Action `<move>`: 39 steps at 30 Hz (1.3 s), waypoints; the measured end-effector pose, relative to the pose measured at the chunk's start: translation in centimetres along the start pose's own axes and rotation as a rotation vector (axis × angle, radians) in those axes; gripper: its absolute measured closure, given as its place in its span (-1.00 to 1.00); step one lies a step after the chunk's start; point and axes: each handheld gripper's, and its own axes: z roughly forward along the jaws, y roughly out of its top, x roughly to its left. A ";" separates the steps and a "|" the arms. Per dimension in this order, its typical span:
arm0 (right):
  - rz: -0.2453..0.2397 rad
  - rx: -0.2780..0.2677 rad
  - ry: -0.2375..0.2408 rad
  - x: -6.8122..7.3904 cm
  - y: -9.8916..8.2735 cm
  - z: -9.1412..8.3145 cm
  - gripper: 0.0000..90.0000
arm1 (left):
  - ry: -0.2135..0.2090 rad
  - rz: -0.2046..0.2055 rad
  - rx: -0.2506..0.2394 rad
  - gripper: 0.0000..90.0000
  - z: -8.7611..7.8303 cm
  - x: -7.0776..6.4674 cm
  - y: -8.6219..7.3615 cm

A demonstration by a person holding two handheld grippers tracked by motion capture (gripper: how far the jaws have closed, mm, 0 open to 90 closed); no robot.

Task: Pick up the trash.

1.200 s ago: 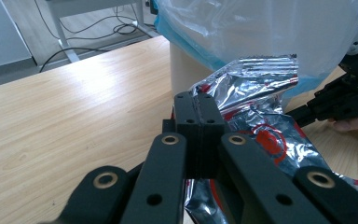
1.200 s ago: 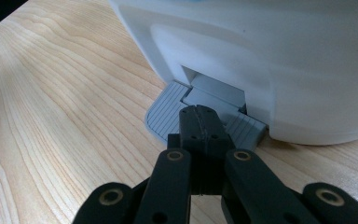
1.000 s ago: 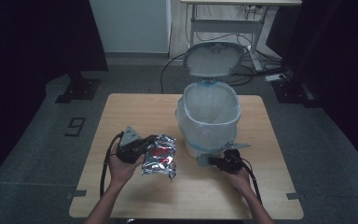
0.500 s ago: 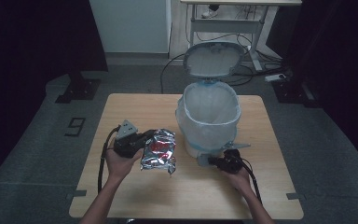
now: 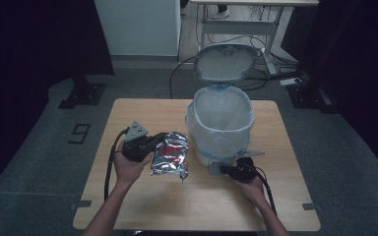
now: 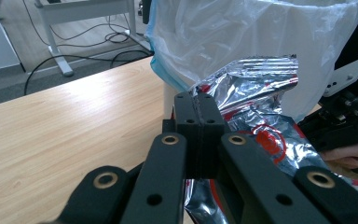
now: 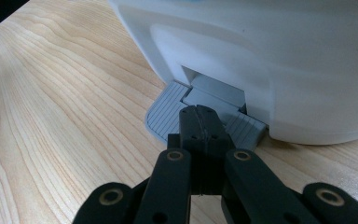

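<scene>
Left gripper [image 5: 158, 142] is reaching in level from the left, jaws pinched tight on the edge of the foil snack bag [image 5: 170, 155], which is hanging just beside the bin [image 5: 220, 122], lower end near the counter [image 5: 128, 110]. Right gripper [image 5: 222, 169] is sitting low at the bin's base, jaws fully closed with nothing between them, tips pressing on the grey pedal [image 7: 168, 113]. Lid [image 5: 225, 62] is standing open; white liner is draping over the rim

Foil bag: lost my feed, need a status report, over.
Left gripper shut on foil bag, lifted beside pedal bin. Right gripper shut, pressing the pedal; lid up. Nothing blocking the bin mouth.
</scene>
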 end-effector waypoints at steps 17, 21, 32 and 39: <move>0.002 -0.004 0.003 -0.1 0.0 0.0 1.00 | -0.004 0.012 -0.020 1.00 -0.3 0.0 2.1; 0.004 -0.005 0.005 -0.1 -0.1 0.0 1.00 | -0.002 0.010 -0.024 1.00 -0.4 0.1 2.5; 0.005 -0.008 0.006 -0.1 -0.1 0.0 1.00 | 0.003 0.024 -0.029 1.00 -0.7 0.1 4.1; 0.006 -0.008 0.008 -0.1 -0.1 0.0 1.00 | -0.001 0.028 -0.038 1.00 -0.6 0.0 4.9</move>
